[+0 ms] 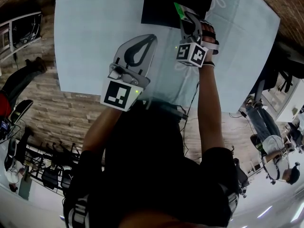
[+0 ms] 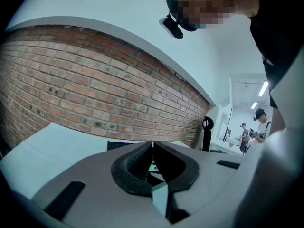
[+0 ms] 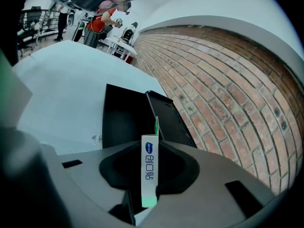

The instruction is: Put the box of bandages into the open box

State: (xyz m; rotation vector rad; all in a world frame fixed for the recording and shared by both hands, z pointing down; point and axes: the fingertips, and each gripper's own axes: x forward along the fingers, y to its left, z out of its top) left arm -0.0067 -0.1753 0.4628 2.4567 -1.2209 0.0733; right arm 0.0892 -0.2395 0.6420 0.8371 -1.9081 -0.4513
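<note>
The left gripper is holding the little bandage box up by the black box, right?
Not quite. It is the right gripper that holds the bandage box by the black box, with its jaws closed on it, as the right gripper view shows. The left gripper has its jaws together on nothing.

Pale blue table [image 1: 95, 23], black open box [image 1: 161, 4] resting near its far edge.

Overhead and jaw-level — open box [image 1: 161, 6] shared
</note>
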